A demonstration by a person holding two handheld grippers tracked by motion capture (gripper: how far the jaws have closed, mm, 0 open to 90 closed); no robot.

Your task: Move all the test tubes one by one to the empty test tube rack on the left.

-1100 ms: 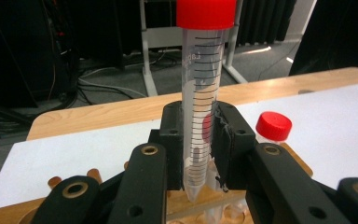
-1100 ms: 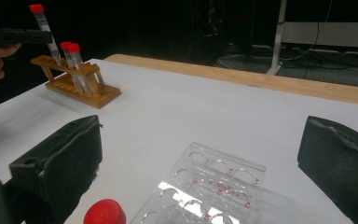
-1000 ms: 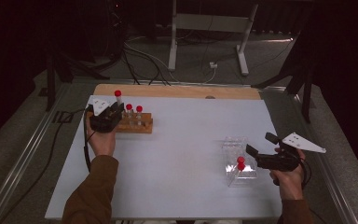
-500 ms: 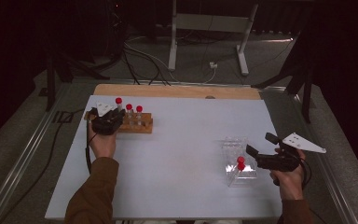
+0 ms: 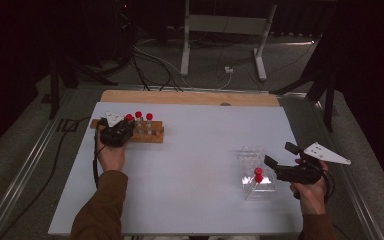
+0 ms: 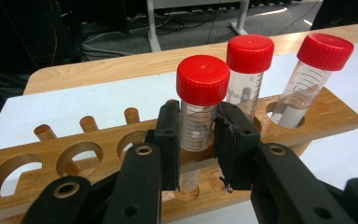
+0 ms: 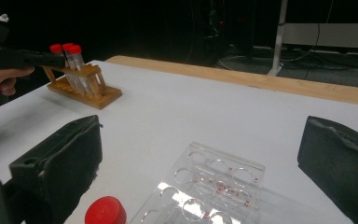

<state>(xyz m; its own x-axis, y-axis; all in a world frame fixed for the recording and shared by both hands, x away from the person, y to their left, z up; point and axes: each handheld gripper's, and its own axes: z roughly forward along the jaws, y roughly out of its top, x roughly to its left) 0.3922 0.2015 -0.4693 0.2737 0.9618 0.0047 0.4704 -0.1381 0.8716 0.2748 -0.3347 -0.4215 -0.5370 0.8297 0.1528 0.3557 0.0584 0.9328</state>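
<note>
Since a second ago: left gripper [image 5: 121, 131] lower and closer over the wooden tube rack [image 5: 152, 135], the red-capped clear plastic tube [image 6: 200, 109] lifted above the rack then, now seated in a rack hole. Right gripper [image 5: 271, 165] unchanged in place.

Left jaws just starting to open, tube between them; black pads [image 6: 169, 135] close against both sides of the tube wall below the cap, any gap too thin to call. Tube upright, bottom end down through the hole in the near row. Two more red-capped tubes [image 6: 249, 74] standing in holes just beyond and to the right in the left gripper view. Empty holes along the rack to the left. Rack sitting near the far left corner of the white table top [image 5: 200, 150].

Right jaws wide apart, holding nothing, hovering just beside the clear plastic tube rack [image 7: 212, 184] on the right side of the table. One red cap [image 7: 105, 211] showing at that rack's near edge, between the right jaws in the right gripper view. Racks well apart.
</note>
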